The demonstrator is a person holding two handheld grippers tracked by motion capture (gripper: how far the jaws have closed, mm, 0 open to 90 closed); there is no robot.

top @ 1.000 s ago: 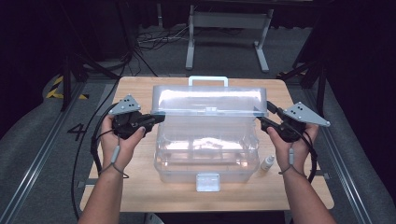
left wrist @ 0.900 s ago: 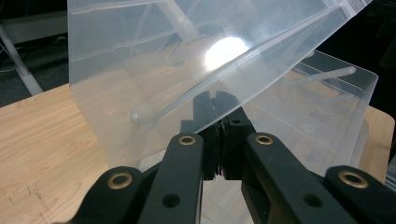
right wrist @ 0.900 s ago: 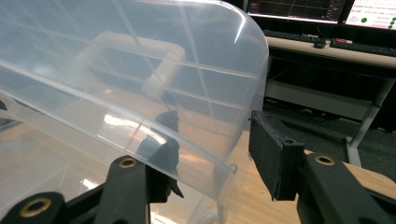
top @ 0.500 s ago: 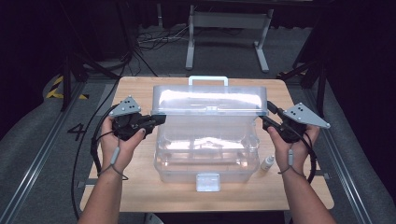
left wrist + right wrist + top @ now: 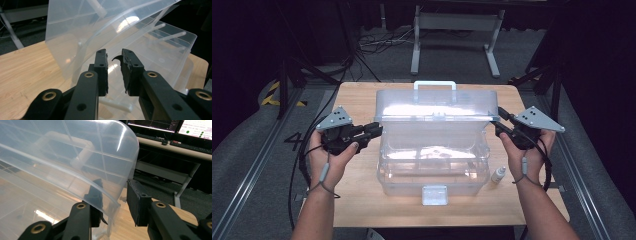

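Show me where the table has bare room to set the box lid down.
Bare wood lies along the table left of the box, beyond the left gripper, and in a near strip on each side of the latch. The right side is tighter: the right gripper and a small bottle sit there. The raised lid covers the back.

A clear, glossy plastic storage box (image 5: pixel 434 160) with its smooth translucent lid (image 5: pixel 437 106) catching the light sits on a pale wood-grain table (image 5: pixel 362 200); matt black gripper jaws carry brass-coloured rivets, and a small white plastic bottle (image 5: pixel 498 174) stands nearby.
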